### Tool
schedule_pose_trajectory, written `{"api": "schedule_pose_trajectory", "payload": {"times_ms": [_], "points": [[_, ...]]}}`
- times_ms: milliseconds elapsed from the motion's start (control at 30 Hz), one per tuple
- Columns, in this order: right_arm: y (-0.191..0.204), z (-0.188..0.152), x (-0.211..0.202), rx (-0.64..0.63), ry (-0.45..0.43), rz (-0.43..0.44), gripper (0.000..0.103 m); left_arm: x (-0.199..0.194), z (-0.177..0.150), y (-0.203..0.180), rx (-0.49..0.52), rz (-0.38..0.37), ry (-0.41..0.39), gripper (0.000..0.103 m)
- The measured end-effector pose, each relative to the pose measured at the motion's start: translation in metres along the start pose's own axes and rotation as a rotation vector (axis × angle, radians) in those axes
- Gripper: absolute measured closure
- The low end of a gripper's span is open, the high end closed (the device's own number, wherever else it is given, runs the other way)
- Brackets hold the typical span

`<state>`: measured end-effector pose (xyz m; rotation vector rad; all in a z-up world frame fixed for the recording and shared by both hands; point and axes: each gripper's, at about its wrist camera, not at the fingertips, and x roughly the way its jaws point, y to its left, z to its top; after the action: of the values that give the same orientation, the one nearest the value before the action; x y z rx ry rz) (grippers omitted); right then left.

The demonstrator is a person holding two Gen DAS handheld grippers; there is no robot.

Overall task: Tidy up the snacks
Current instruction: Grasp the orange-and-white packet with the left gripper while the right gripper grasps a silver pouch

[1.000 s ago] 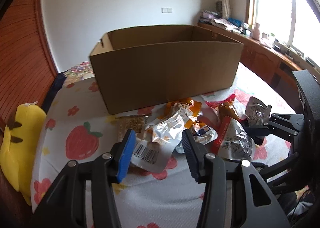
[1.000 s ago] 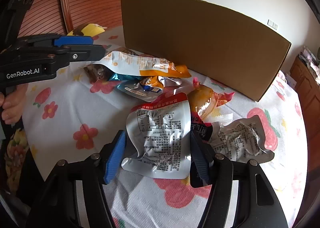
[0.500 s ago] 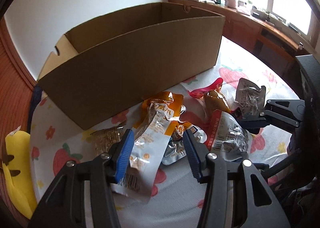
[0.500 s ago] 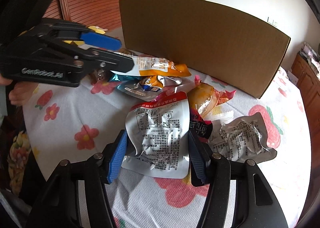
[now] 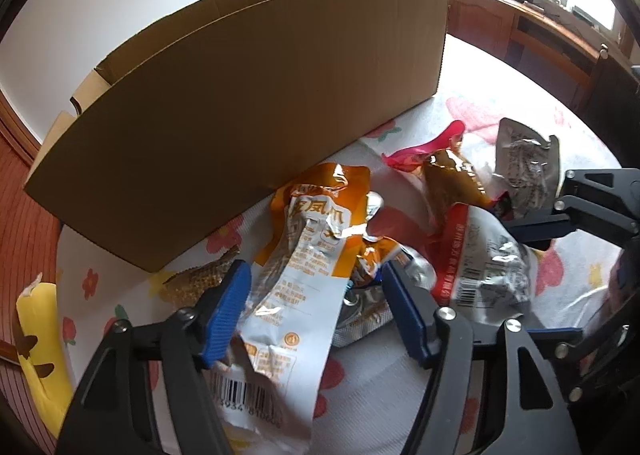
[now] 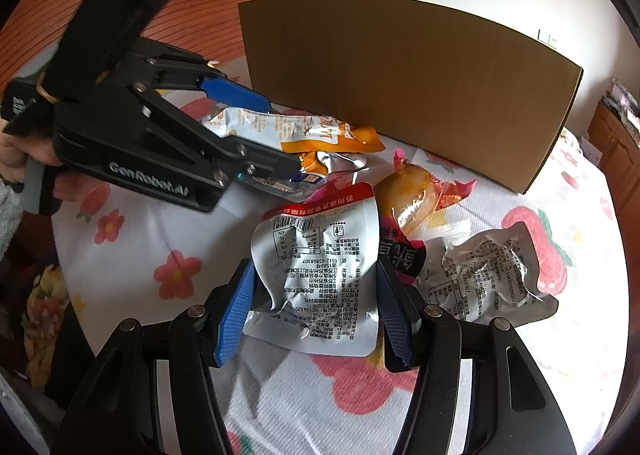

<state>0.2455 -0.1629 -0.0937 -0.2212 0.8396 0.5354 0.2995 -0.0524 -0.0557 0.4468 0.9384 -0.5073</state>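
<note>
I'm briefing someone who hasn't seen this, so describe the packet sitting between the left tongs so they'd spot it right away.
Start at the big cardboard box on the flowered cloth; a heap of snack packets lies along its near wall. The orange and white packet is the long one, reaching from the box toward the open left tongs. Only it has an orange top, large characters and a barcode at its near end.
</note>
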Motion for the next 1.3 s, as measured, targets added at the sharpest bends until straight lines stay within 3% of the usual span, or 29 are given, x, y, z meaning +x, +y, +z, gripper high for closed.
{"api": "schedule_pose_trajectory", "payload": {"times_ms": [200, 367, 500, 600, 667, 833, 967, 1300], "points": [[-0.004, 0.001, -0.003, 0.005, 0.001, 0.013, 0.042, 0.002, 0.001, 0.005, -0.015, -0.027, -0.013, 0.035], [-0.008, 0.001, -0.004, 0.009, 0.001, 0.023, 0.042, 0.000, -0.004, 0.006, 0.005, -0.028, -0.011, 0.043], [-0.010, 0.001, -0.003, 0.006, 0.003, 0.023, 0.042, -0.005, -0.012, 0.002, 0.038, -0.017, -0.011, 0.044], [-0.010, 0.001, -0.004, 0.003, 0.003, 0.020, 0.042, -0.005, -0.015, 0.008, -0.008, -0.063, 0.000, 0.044], [-0.008, 0.002, -0.005, 0.003, 0.003, 0.019, 0.042, -0.006, -0.019, 0.011, -0.030, -0.085, -0.012, 0.051], [-0.004, 0.002, -0.003, -0.003, 0.005, 0.014, 0.042, -0.016, -0.026, -0.003, 0.016, -0.013, -0.040, 0.063], [-0.002, 0.003, -0.002, -0.004, 0.005, 0.012, 0.042, -0.026, -0.032, -0.003, -0.025, -0.034, -0.054, 0.064], [-0.001, 0.002, -0.001, -0.005, 0.004, 0.011, 0.043, -0.055, -0.052, 0.004, -0.109, 0.011, -0.146, 0.064]]}}
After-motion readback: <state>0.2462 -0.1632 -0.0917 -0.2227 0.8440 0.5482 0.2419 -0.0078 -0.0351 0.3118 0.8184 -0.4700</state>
